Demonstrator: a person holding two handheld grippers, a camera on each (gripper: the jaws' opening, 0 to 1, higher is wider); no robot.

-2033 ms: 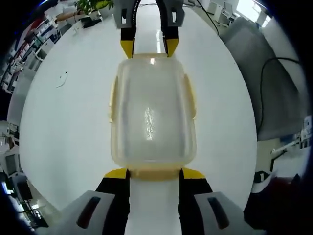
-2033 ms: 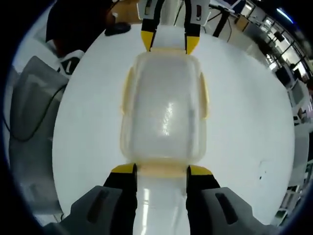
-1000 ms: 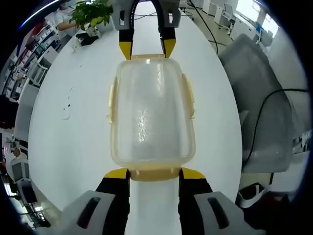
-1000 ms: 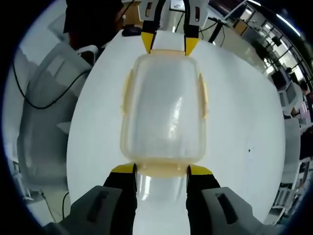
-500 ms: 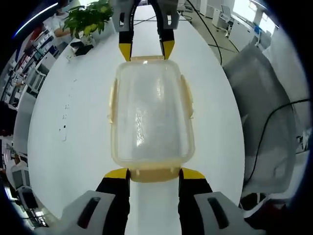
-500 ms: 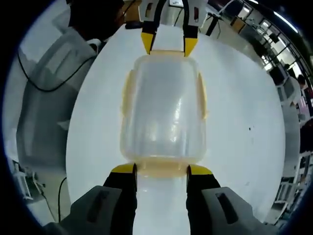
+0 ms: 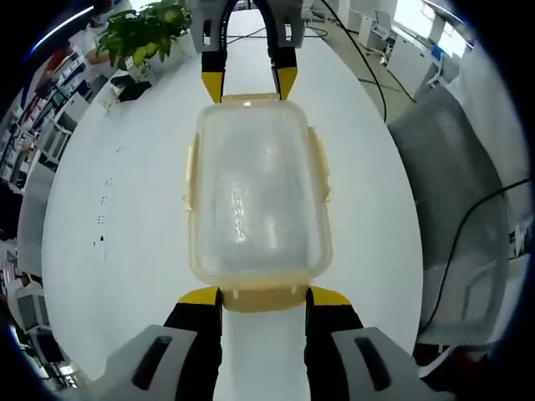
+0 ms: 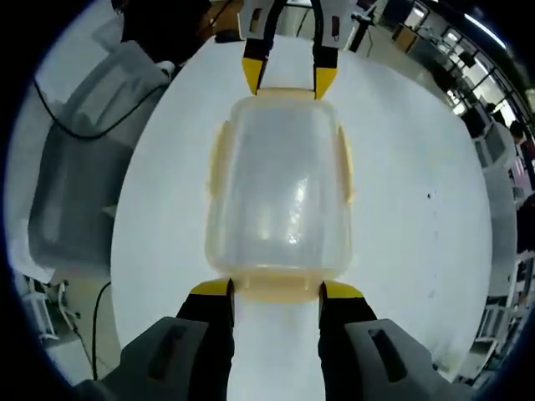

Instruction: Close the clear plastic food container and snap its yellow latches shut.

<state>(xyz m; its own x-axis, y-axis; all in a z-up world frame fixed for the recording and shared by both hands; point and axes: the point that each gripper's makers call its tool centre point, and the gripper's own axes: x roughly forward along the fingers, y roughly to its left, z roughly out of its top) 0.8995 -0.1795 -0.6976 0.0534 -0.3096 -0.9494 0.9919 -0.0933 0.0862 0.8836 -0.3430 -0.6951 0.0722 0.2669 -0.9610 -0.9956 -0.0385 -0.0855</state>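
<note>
In the left gripper view, the left gripper (image 7: pixel 263 294) rises from the bottom centre of the frame, its two yellow-tipped jaws spread apart and set at the two corners of the near end of the clear plastic food container (image 7: pixel 257 196). The near yellow latch (image 7: pixel 262 296) lies between the jaw tips, touching or just beside them; I cannot tell whether it is pinched. The container sits in the middle of the frame on the white desk (image 7: pixel 117 217), its lid on, with a long yellow latch down each side, at centre left (image 7: pixel 191 174) and centre right (image 7: pixel 320 164). At its far end, top centre, the right gripper (image 7: pixel 248 83) meets it from the opposite side, jaws likewise apart at the two far corners. Beyond, a potted plant (image 7: pixel 144 32) stands at upper left, and a grey chair (image 7: pixel 462 200) with a black cable fills the right edge.

In the right gripper view, the right gripper (image 8: pixel 276 290) stands at bottom centre, jaws spread, tips flanking the near latch (image 8: pixel 277 289) of the same container (image 8: pixel 279 188), which occupies the middle of the frame on the desk (image 8: pixel 418 209). The left gripper (image 8: pixel 289 80) faces it at top centre, jaws apart at the far corners. A grey chair (image 8: pixel 79 159) lies at the left.
</note>
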